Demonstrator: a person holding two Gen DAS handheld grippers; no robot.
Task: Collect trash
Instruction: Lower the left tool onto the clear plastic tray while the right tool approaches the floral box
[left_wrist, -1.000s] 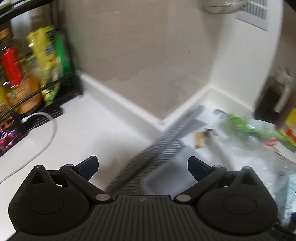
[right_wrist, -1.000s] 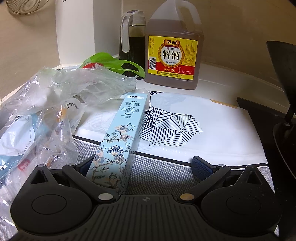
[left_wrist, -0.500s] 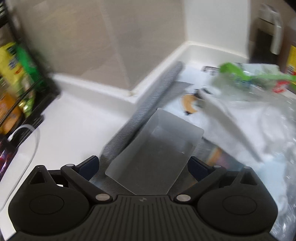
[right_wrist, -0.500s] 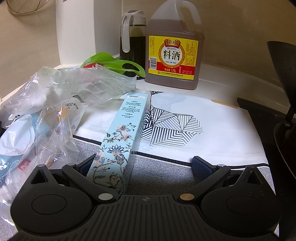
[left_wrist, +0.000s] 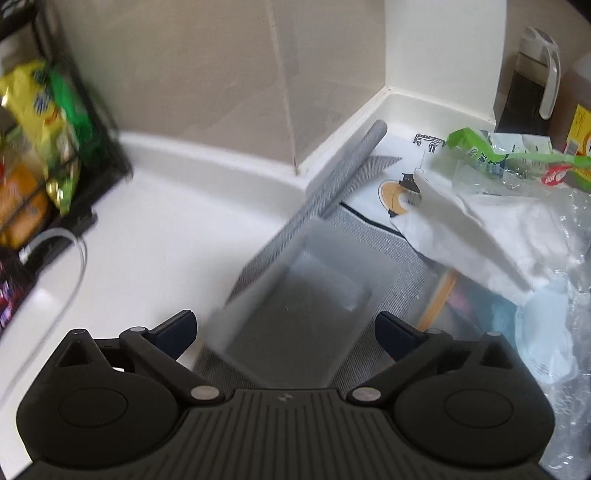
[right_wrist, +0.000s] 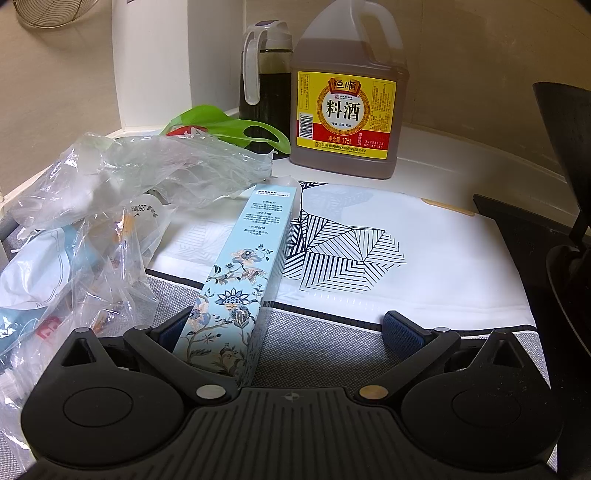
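Note:
A clear plastic box (left_wrist: 295, 314) lies on the grey mat (left_wrist: 399, 251), between the wide-open jaws of my left gripper (left_wrist: 286, 328). Crumpled white paper (left_wrist: 480, 229), clear plastic bags (left_wrist: 576, 221) and a green wrapper (left_wrist: 491, 151) lie to its right. My right gripper (right_wrist: 286, 328) is open; a long pale-blue flowered carton (right_wrist: 243, 280) lies between its jaws, against the left fingertip (right_wrist: 173, 330). The clear plastic bags (right_wrist: 147, 173) and a white packet (right_wrist: 29, 280) lie to the carton's left.
A large cooking-wine jug (right_wrist: 347, 99) and a dark sauce bottle (right_wrist: 264, 77) stand at the back. A patterned white mat (right_wrist: 369, 251) covers the counter. A black pan (right_wrist: 565, 192) is at the right. A rack of snack packets (left_wrist: 48, 122) and a white cable (left_wrist: 74, 258) are left.
My left gripper has swung right and moved forward over the mat, so the clear box now lies between its jaws. The right gripper and carton have not moved.

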